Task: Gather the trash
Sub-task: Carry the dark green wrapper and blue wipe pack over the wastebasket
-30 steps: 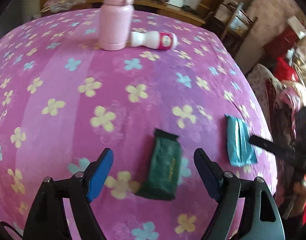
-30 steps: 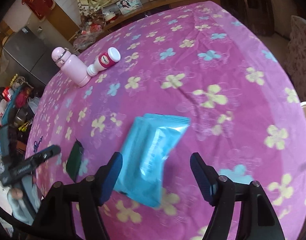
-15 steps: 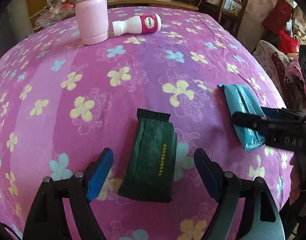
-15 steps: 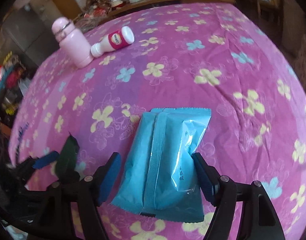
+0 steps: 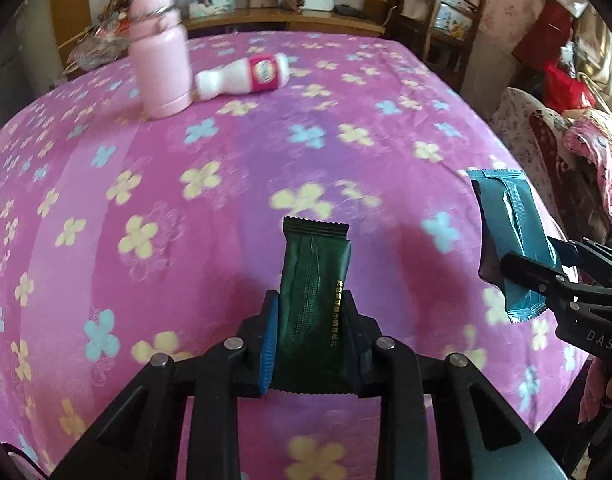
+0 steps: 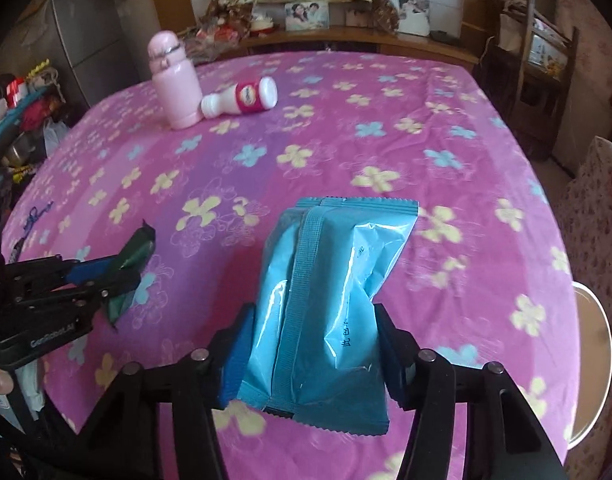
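My left gripper (image 5: pixel 311 312) is shut on a dark green snack wrapper (image 5: pixel 315 280) and holds it above the pink flowered tablecloth (image 5: pixel 186 240). My right gripper (image 6: pixel 314 328) is shut on a light blue packet (image 6: pixel 334 280), also lifted off the cloth. The right gripper with the blue packet (image 5: pixel 510 236) shows at the right edge of the left wrist view. The left gripper with the green wrapper (image 6: pixel 134 252) shows at the left of the right wrist view.
A pink flask (image 5: pixel 160 60) stands at the far side of the table, with a small white and pink bottle (image 5: pixel 246 76) lying beside it. A wooden chair (image 6: pixel 542 64) and a cluttered shelf stand behind. A white round rim (image 6: pixel 598 360) shows at the table's right edge.
Both grippers have closed on their packets, left on the green wrapper and right on the blue packet, and lifted them off the cloth.
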Action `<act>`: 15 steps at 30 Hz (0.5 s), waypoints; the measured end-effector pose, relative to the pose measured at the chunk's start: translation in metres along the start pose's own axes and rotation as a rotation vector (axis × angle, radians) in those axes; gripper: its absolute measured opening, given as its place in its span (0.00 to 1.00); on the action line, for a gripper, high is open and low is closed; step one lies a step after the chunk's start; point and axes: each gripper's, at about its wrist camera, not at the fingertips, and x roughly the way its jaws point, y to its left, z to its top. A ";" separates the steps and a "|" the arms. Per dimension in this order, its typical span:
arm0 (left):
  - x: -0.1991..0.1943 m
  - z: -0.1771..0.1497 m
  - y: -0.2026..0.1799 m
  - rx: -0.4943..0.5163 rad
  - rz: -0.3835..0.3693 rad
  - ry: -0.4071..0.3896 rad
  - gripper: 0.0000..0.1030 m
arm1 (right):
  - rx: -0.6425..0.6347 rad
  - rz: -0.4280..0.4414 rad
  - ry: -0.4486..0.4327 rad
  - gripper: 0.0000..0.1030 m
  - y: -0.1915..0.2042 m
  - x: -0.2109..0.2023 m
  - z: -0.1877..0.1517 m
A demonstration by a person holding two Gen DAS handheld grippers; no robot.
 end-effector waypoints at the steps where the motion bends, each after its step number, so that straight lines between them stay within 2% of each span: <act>1: -0.001 0.002 -0.006 0.007 -0.005 -0.005 0.29 | 0.014 -0.001 -0.006 0.58 -0.005 -0.005 -0.002; 15: -0.013 0.028 -0.103 0.126 -0.061 -0.058 0.29 | 0.165 -0.049 -0.069 0.58 -0.093 -0.066 -0.025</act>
